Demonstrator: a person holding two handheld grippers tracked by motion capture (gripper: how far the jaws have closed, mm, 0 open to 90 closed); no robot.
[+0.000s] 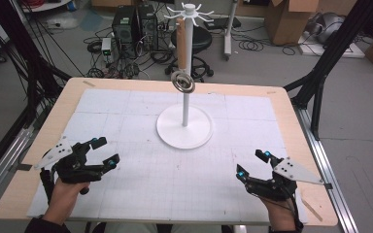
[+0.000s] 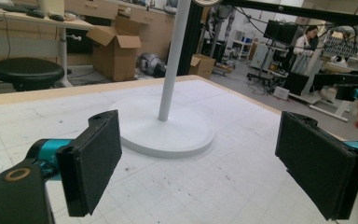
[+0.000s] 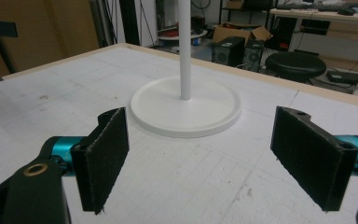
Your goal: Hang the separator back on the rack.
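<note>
A white stand (image 1: 184,104) with a round base (image 1: 171,131) rises from the middle of the table, with hook arms at its top (image 1: 190,10). From one hook hangs a utensil with a wooden handle (image 1: 180,42) and a round metal head (image 1: 183,83). My left gripper (image 1: 104,151) rests low at the front left, open, nothing between its pads (image 2: 93,163). My right gripper (image 1: 252,164) sits at the front right, also open and empty, pads (image 3: 103,156) wide apart. Both point toward the stand's base (image 2: 168,130) (image 3: 186,109).
A white gridded mat (image 1: 136,174) covers the wooden table (image 1: 291,116). Behind the table are a black stool (image 1: 196,39), computer towers (image 1: 133,24), loose cables and cardboard boxes (image 1: 286,19). Black frame legs (image 1: 320,73) stand at both sides.
</note>
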